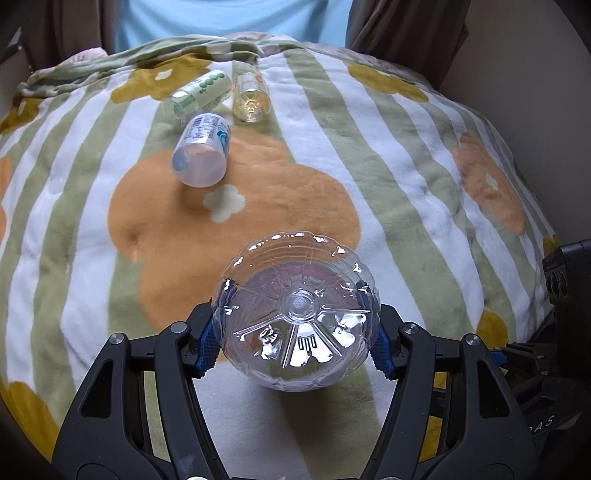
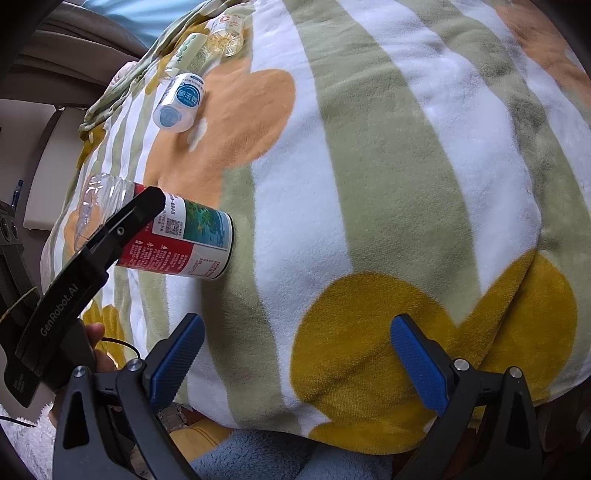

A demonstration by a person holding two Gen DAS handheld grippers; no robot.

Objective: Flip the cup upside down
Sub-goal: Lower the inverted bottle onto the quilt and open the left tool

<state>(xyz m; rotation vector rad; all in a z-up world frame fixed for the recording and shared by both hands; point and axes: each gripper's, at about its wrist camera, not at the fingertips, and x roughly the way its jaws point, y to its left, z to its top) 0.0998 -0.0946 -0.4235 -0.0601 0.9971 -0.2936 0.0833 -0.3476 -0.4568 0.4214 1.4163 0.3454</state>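
Observation:
A clear plastic cup [image 1: 299, 314] with a red, white and blue label [image 2: 184, 240] is clamped between the blue pads of my left gripper [image 1: 297, 295]. In the left wrist view its ribbed base faces the camera and its mouth points away, toward the blanket. The right wrist view shows the left gripper's black finger [image 2: 144, 210] across the cup's side, with the cup's dark rim at or just above the blanket; I cannot tell if it touches. My right gripper [image 2: 297, 328] hovers open and empty over a yellow flower print, to the right of the cup.
The surface is a soft striped blanket [image 1: 388, 155] with flower prints. Three other cups lie on their sides at the far end: a white and blue one [image 1: 201, 155], a green-dotted one [image 1: 199, 94] and a yellowish clear one [image 1: 251, 98]. A person in a light blue top [image 1: 229, 18] is behind.

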